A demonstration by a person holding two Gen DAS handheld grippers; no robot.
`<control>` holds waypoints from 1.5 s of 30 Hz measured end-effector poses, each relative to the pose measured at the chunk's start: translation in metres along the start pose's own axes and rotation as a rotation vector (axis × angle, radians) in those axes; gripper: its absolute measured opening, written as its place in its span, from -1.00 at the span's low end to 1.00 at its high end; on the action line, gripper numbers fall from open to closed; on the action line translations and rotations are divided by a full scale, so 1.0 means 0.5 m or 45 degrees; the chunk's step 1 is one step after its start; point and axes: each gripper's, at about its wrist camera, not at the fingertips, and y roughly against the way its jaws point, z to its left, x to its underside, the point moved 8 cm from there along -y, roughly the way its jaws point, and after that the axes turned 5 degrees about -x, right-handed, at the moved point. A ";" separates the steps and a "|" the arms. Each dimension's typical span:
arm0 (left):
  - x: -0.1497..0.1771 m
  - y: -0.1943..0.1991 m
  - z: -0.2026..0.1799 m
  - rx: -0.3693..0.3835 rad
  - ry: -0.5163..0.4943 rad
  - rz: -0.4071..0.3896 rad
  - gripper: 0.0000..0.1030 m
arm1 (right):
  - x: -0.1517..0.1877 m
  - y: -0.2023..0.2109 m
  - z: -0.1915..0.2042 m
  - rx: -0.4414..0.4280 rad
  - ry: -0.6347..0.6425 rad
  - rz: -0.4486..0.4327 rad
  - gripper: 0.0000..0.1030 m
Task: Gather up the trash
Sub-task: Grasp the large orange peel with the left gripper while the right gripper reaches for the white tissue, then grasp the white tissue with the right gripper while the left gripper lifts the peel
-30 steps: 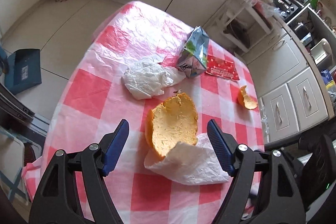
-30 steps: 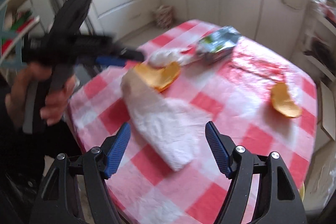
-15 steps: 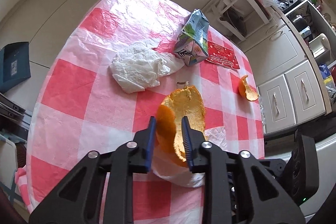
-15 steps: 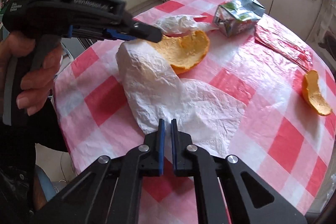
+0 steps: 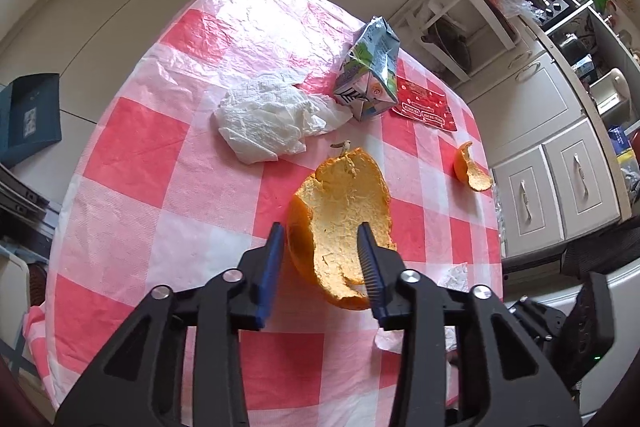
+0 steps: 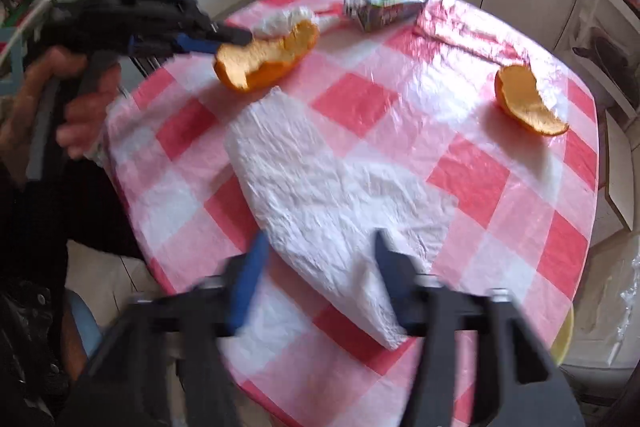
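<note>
the left gripper (image 5: 322, 251) has its blue jaws narrowed around the large cupped orange peel (image 5: 344, 211) at lower centre — they have just been opening, and whether the pads press it i cannot tell. the peel looks pale and pithy inside, bright orange on its rim. the right gripper (image 6: 318, 267), blurred at the bottom of its frame, stands wide after just opening, straddling the flat white paper napkin (image 6: 320, 195) without pinching it. only the right view shows the person's hand (image 6: 76, 99), at the left edge. farther up the left view lie a crumpled white tissue (image 5: 268, 119), a crushed juice carton (image 5: 370, 75) and, at right, a small orange peel piece (image 5: 470, 171) on the red-checked plastic tablecloth (image 5: 132, 147).
</note>
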 end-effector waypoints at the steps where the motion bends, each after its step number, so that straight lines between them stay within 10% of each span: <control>1: 0.001 -0.005 -0.003 -0.011 -0.009 0.002 -0.27 | -0.005 0.003 0.009 -0.032 0.004 -0.018 0.22; 8: 0.005 -0.040 -0.021 -0.038 -0.032 0.027 -0.27 | -0.011 -0.054 0.024 0.005 0.070 0.053 0.33; 11: 0.004 -0.044 -0.035 -0.038 -0.075 0.018 -0.57 | -0.012 -0.069 0.018 0.008 0.062 0.063 0.31; 16: 0.004 -0.031 -0.059 -0.014 -0.161 0.002 -0.80 | -0.026 -0.060 -0.014 -0.005 -0.051 0.046 -0.62; 20: 0.011 -0.016 -0.073 -0.015 -0.218 -0.013 -0.81 | -0.031 -0.048 -0.042 0.029 -0.134 0.017 -0.71; 24: 0.016 -0.022 -0.056 -0.043 -0.201 0.016 -0.80 | -0.027 -0.037 -0.065 0.062 -0.183 0.015 -0.69; 31: 0.021 -0.042 -0.045 -0.066 -0.177 0.040 -0.53 | -0.031 -0.029 -0.056 0.076 -0.110 0.005 0.19; 37: 0.029 -0.054 -0.055 -0.079 -0.211 0.047 -0.47 | -0.019 -0.056 -0.061 0.111 -0.066 0.047 0.19; 41: 0.030 -0.046 -0.072 -0.058 -0.255 0.028 -0.74 | -0.021 -0.043 -0.088 0.083 -0.156 0.022 -0.76; 45: 0.031 -0.020 -0.100 0.006 -0.283 -0.036 -0.79 | -0.029 -0.006 -0.114 0.023 -0.269 -0.074 -0.81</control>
